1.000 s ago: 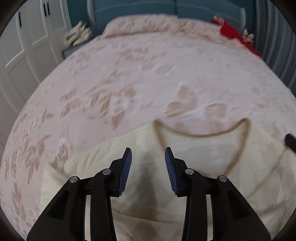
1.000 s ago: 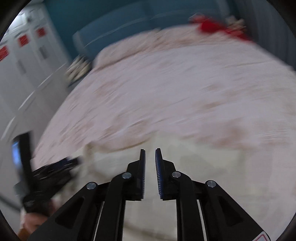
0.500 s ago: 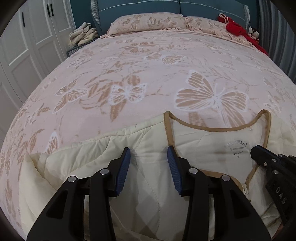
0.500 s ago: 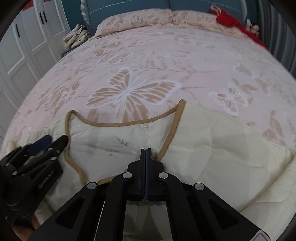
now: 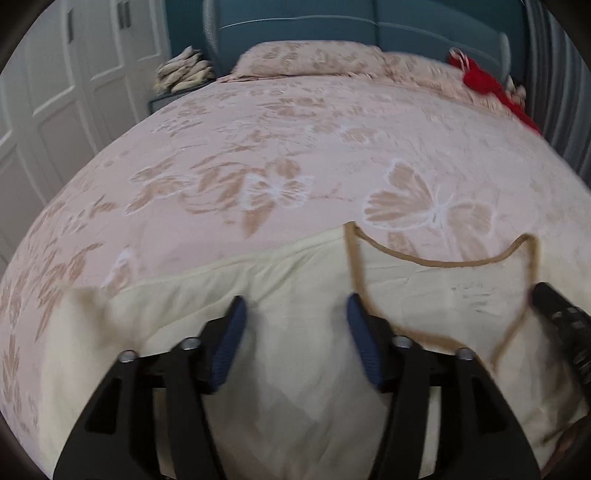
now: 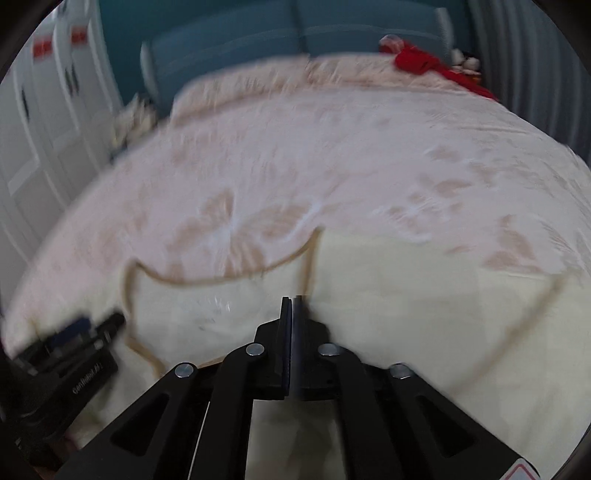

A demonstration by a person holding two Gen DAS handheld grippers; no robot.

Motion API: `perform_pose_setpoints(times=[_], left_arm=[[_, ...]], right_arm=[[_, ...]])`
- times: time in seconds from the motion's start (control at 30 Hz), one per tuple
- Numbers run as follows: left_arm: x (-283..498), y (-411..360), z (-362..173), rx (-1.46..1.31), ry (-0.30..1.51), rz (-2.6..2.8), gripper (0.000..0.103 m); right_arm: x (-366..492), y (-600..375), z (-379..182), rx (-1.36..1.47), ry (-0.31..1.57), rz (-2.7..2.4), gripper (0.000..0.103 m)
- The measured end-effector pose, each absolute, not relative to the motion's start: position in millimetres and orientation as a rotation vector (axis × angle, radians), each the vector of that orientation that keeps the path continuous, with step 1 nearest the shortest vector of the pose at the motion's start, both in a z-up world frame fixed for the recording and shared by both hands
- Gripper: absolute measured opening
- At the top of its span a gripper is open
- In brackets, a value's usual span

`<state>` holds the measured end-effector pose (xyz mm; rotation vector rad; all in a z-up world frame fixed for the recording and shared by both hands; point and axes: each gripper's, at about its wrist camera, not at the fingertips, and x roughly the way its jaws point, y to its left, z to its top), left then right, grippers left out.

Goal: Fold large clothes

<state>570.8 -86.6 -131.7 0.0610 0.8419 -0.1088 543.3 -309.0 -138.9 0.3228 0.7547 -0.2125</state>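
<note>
A cream quilted garment (image 5: 443,295) with tan trim around its neckline (image 5: 436,263) lies flat on the near part of the bed. My left gripper (image 5: 295,301) hovers over its shoulder area, left of the neckline. Its jaws are opening and only the flat cloth below shows between the blue pads (image 5: 229,332). My right gripper (image 6: 291,299) points at the right side of the neckline (image 6: 221,278). Its jaws stand almost together and are starting to open; no cloth shows between them. Each view catches the other gripper at its edge: the right gripper (image 5: 561,314), the left gripper (image 6: 85,332).
A pink bedcover (image 5: 295,147) with butterfly patterns spreads beyond the garment. Matching pillows (image 5: 306,59) lean on a teal headboard (image 5: 369,29). A red item (image 5: 480,79) lies at the far right corner. White wardrobe doors (image 5: 74,92) and a pile of cloth (image 5: 184,72) stand on the left.
The left jaws have spread wider. The right jaws closed from a narrow gap and now show a thin slit. Both grippers have dipped toward the garment.
</note>
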Motion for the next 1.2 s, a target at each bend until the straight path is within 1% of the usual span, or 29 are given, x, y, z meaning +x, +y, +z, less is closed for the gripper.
perform_pose_setpoints(times=[0.03,0.07,0.1,0.13,0.17,0.27,0.4,0.43,0.47,0.53,0.7,0.8,0.87,0.9,0.93,1.0,1.03,1.07,1.1,1.13,1.2], left_arm=[[562,-76,-123,0.04,0.827,-0.111,0.058],[549,-62,-111,0.027,0.811,-0.117,0.065],[534,-47,-99,0.026,0.801,-0.131,0.069],[520,-36,-92,0.031,0.795,-0.138,0.076],[504,-21,-84,0.032,0.794,-0.14,0.08],[467,11,-82,0.03,0.882,-0.137,0.08],[426,24,-99,0.089,0.971,-0.105,0.077],[420,23,-109,0.118,0.999,-0.094,0.074],[416,21,-117,0.148,1.014,-0.081,0.074],[408,21,-126,0.173,1.015,-0.055,0.074],[397,30,-141,0.093,1.021,-0.039,0.075],[394,28,-144,0.112,0.998,-0.024,0.077],[389,34,-134,0.071,1.0,-0.027,0.077],[383,38,-128,0.042,1.006,-0.032,0.076],[374,47,-118,-0.002,1.019,-0.049,0.075],[346,70,-97,-0.074,1.024,-0.108,0.076],[333,79,-90,-0.101,1.03,-0.135,0.084],[317,92,-84,-0.132,1.042,-0.157,0.092],[300,107,-82,-0.17,1.063,-0.166,0.094],[288,117,-82,-0.205,1.083,-0.17,0.094],[265,140,-90,-0.284,1.134,-0.177,0.094]], right_arm=[[526,-318,-126,0.35,0.733,-0.22,0.014],[511,-324,-117,0.365,0.723,-0.21,0.014],[496,-329,-109,0.366,0.722,-0.2,0.015],[477,-333,-100,0.359,0.733,-0.189,0.021],[452,-339,-94,0.357,0.751,-0.165,0.026],[397,-339,-93,0.332,0.842,-0.111,0.028],[343,-326,-116,0.299,0.968,-0.096,0.027],[338,-325,-122,0.296,0.987,-0.101,0.025],[331,-324,-128,0.283,1.002,-0.118,0.02],[324,-323,-137,0.267,1.011,-0.132,0.018],[315,-324,-151,0.263,1.003,-0.148,0.017],[313,-326,-152,0.279,0.997,-0.146,0.017],[308,-329,-141,0.326,1.008,-0.144,0.017],[296,-333,-130,0.364,1.007,-0.148,0.019],[280,-339,-117,0.388,0.995,-0.152,0.027],[249,-350,-98,0.398,0.986,-0.162,0.036],[221,-360,-88,0.423,0.991,-0.155,0.047],[202,-367,-84,0.445,0.994,-0.15,0.054],[178,-375,-81,0.47,1.0,-0.148,0.063],[149,-384,-81,0.495,1.018,-0.154,0.066],[107,-395,-88,0.521,1.052,-0.192,0.068]])
